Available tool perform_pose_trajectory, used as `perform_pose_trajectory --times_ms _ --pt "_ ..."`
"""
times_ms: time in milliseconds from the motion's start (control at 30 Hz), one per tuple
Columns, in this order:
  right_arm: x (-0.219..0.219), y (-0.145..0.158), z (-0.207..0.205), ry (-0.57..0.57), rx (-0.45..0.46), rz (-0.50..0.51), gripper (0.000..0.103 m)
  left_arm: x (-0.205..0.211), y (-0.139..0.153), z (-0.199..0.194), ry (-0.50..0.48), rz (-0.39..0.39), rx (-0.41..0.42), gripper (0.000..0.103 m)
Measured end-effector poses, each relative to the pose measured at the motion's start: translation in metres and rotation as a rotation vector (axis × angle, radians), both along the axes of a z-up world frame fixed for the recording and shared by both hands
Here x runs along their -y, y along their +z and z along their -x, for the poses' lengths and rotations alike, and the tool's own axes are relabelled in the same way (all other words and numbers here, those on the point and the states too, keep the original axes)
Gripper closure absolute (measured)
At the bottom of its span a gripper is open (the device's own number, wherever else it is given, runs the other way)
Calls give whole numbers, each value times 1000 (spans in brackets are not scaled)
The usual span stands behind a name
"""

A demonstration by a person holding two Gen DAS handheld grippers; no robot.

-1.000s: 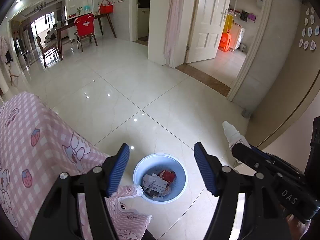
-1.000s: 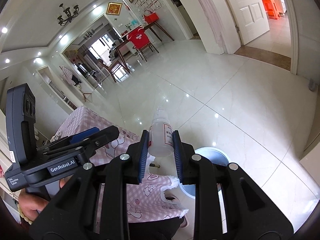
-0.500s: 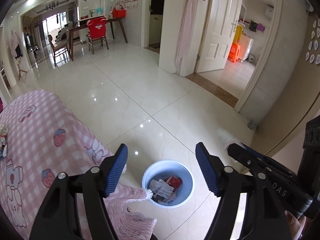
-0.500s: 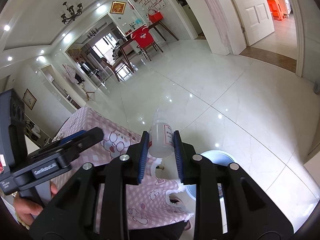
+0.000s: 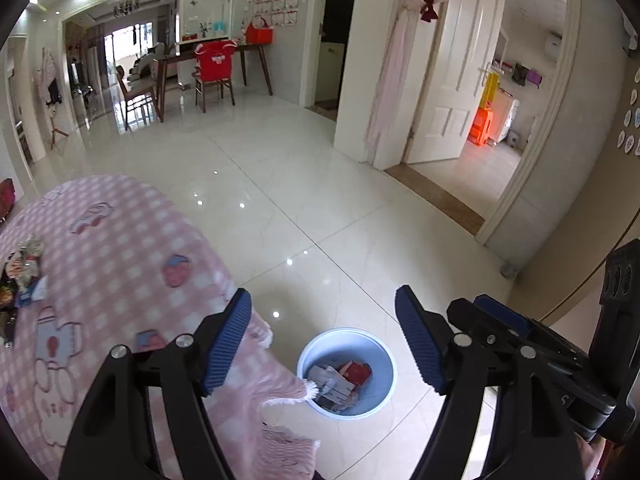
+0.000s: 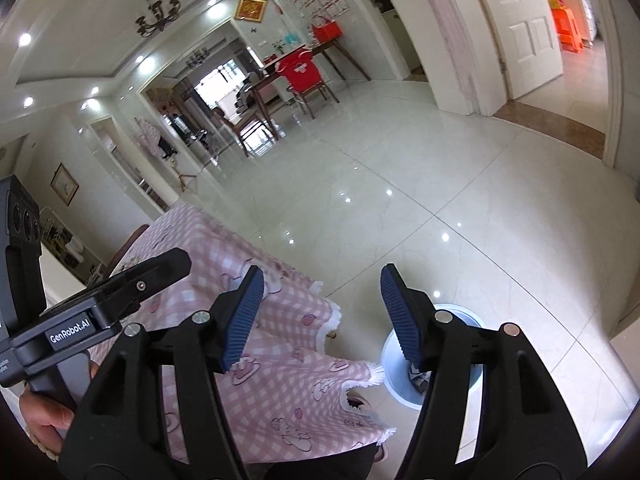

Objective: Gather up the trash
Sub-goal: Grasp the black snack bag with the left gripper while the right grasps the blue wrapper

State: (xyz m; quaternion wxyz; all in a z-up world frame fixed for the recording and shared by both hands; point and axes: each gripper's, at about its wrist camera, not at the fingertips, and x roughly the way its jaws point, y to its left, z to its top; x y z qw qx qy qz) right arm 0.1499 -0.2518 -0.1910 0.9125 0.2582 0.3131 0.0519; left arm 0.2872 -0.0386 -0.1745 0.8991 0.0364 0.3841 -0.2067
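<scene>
My right gripper (image 6: 322,316) has just been opening, and its fingers (image 6: 400,316) now stand released with nothing between them, only the pink checked cloth (image 6: 280,360) and the floor (image 6: 400,208) showing through the gap. My left gripper (image 5: 323,340) has also eased wider and is released, empty as well.

In the left wrist view, the blue bin (image 5: 347,372) stands on the floor at six o'clock, seen between my fingers (image 5: 226,340), just beside the frayed corner of the cloth that hangs off the worktop (image 5: 120,248). Inside it lies trash (image 5: 338,380): grey crumpled paper and a red packet. In the right wrist view the bin sits at about five o'clock, partly hidden behind my right-hand finger.

More rubbish (image 5: 24,276), a small heap of wrappers, lies on the worktop at nine o'clock in the left view, well apart from the bin.

At four o'clock in that view my other gripper's black body pokes in near the bin. In the right view a hand (image 6: 44,420) grips a handle at eight o'clock.
</scene>
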Motion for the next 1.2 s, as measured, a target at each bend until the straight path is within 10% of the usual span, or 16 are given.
perform_pose_trajectory --times_ms 733,1033,1200 --pt "-273 55 -91 513 43 213 42 -306 19 -1 532 33 -6 29" --pt "-326 30 -150 570 -50 231 42 -328 -9 -29 507 32 -75 29" --pt "-331 20 -167 604 -88 156 60 -321 -22 -53 500 67 -116 29"
